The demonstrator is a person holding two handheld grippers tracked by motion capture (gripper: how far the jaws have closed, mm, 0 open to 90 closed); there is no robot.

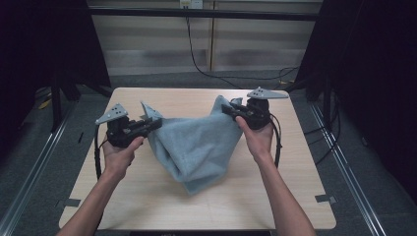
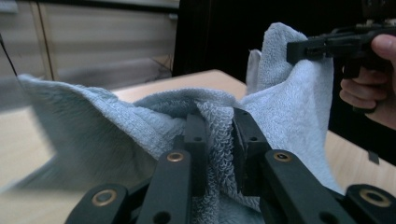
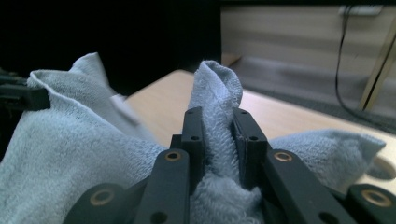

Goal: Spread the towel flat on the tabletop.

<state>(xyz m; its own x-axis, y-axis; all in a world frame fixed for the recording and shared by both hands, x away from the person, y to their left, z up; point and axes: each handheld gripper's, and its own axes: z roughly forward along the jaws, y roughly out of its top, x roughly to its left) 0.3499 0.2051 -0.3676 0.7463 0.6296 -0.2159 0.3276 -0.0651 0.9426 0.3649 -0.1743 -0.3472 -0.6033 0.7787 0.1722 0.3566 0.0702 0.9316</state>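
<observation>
A pale blue terry towel (image 1: 196, 145) hangs between my two grippers above the wooden table (image 1: 147, 201), its lower fold resting on the tabletop. My left gripper (image 1: 155, 123) is shut on the towel's left corner; the towel (image 2: 116, 135) bunches between the jaws of that gripper (image 2: 218, 133). My right gripper (image 1: 228, 110) is shut on the right corner. In the right gripper view the towel (image 3: 70, 154) pokes up between the jaws of this gripper (image 3: 219, 135). The right gripper (image 2: 308, 49) also appears in the left gripper view, gripping the far corner.
The table's edges lie well outside the towel. Black cables (image 1: 206, 69) run across the floor behind the table. Dark curtains (image 1: 383, 73) and metal rails (image 1: 349, 172) flank both sides. Tape marks (image 1: 325, 198) sit near the front corners.
</observation>
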